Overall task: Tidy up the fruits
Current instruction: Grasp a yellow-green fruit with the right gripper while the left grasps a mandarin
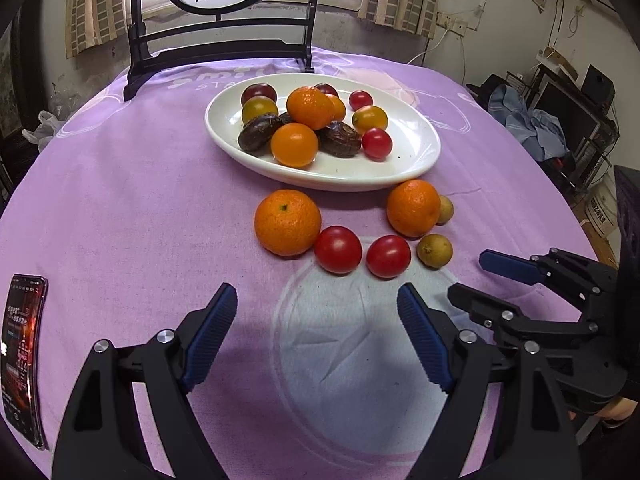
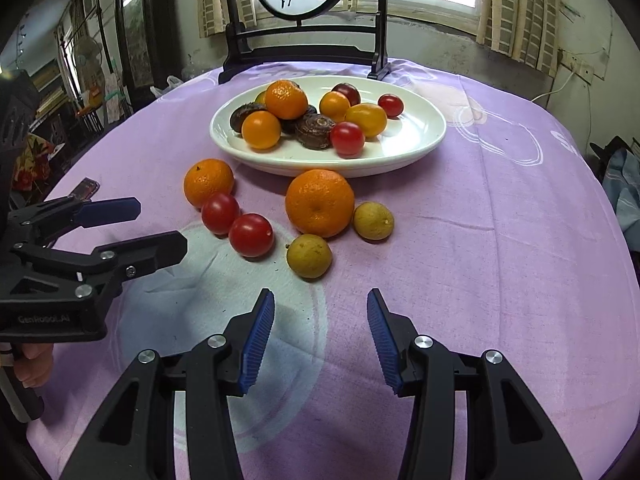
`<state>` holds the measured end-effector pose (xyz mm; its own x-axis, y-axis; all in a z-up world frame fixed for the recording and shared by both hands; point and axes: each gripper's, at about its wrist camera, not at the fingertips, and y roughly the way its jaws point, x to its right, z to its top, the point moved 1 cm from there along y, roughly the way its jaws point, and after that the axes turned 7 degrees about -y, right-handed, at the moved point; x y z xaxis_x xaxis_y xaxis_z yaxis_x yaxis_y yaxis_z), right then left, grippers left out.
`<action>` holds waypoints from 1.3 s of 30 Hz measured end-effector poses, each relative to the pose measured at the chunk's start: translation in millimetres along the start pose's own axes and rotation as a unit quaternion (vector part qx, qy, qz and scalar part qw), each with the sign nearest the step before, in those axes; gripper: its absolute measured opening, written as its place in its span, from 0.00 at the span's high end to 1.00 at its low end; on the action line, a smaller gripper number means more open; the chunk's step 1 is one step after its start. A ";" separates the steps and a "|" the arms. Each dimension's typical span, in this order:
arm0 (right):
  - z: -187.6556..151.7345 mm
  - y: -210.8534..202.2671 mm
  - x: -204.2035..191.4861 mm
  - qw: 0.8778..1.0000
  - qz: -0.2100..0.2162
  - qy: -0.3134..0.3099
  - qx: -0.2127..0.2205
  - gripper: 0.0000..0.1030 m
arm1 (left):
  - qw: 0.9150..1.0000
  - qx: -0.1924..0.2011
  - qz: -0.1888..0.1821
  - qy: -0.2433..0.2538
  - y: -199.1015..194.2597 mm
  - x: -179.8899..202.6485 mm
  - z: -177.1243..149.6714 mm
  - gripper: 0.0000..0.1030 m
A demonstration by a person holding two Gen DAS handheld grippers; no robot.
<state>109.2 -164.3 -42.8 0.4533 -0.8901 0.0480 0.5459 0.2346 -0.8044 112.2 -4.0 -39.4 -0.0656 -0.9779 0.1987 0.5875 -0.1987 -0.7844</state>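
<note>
With both hand-held grippers — left [image 1: 316, 308], right [image 2: 320, 312] — spread and empty, I should straddle the loose tomato [image 1: 338, 249] on the tabletop [image 1: 120, 200] squarely, squeeze lightly, then carry it to the plate [image 1: 416, 160].

The left claw [image 1: 316, 300] fills the bottom of the left wrist view, its 2 blue-padded fingers [image 1: 212, 336] spread wide apart with nothing between them. In the same view the right claw [image 1: 476, 276] enters from the lower right edge, pointing toward the left of the frame, jaws apart and empty. The right wrist view shows the right claw [image 2: 320, 308] at bottom centre, fingers [image 2: 258, 340] parted, gripping nothing. There the left claw [image 2: 160, 226] reaches in from the middle left, pointing right, also parted. A bit of the person's hand [image 2: 34, 364] shows at the lower left edge, wrapped around its handle.
</note>
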 end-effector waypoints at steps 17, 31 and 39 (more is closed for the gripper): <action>20.0 23.1 -7.2 1.000 -0.012 -0.013 -0.004 0.74 | 1.000 -0.015 0.001 -0.010 11.1 -8.2 2.2 0.22; -9.0 -4.1 6.1 1.000 0.007 0.016 0.004 0.74 | 0.999 -0.030 0.015 -0.017 22.4 -11.9 -0.1 0.23; -10.3 -13.7 4.3 1.000 0.021 0.007 0.016 0.74 | 0.999 -0.033 0.036 0.008 28.4 -1.3 -0.1 0.30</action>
<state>96.4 -175.4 -37.7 0.4667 -0.8844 0.0060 0.5495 0.2846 -0.7856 128.8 -8.4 -62.0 -0.0375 -0.9907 0.1308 0.5369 -0.1304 -0.8335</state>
